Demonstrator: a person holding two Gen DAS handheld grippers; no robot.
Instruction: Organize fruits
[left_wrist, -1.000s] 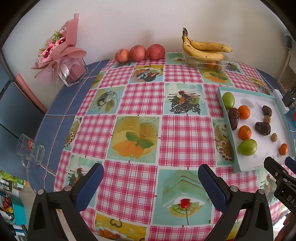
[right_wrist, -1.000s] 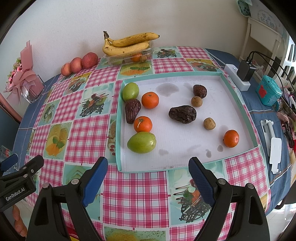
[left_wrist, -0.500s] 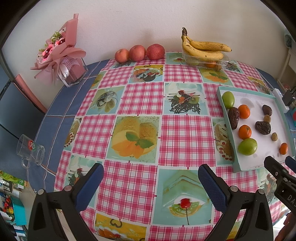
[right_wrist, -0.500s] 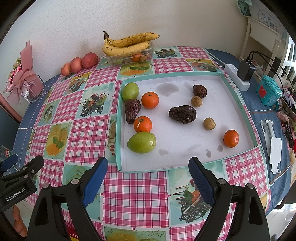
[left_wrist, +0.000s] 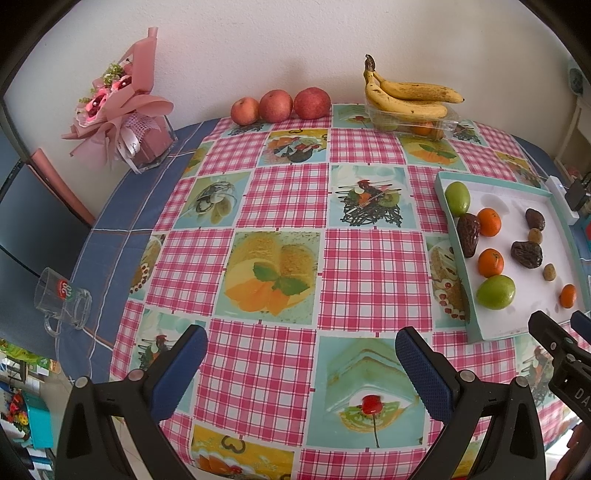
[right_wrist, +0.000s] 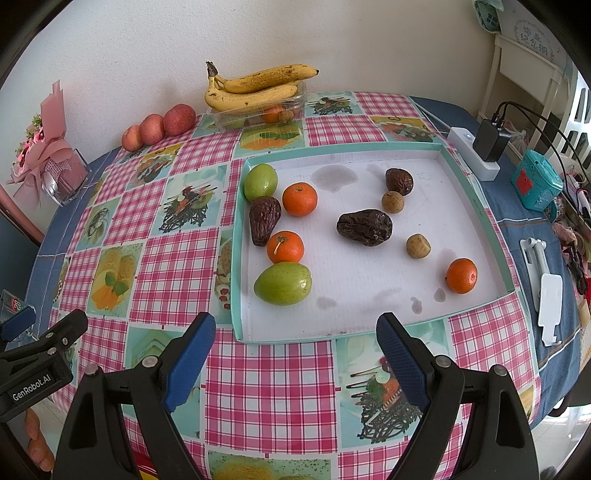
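Observation:
A shallow white tray with a teal rim lies on the checked tablecloth and holds loose fruit: two green fruits, three oranges, three dark wrinkled fruits and two small brown ones. The tray also shows in the left wrist view at the right. My right gripper is open and empty, just in front of the tray's near rim. My left gripper is open and empty over the tablecloth, left of the tray.
Bananas lie on a clear box with fruit at the back. Three red apples sit by the wall. A pink bouquet and a glass mug are at the left. A power strip with charger and a teal box are at the right.

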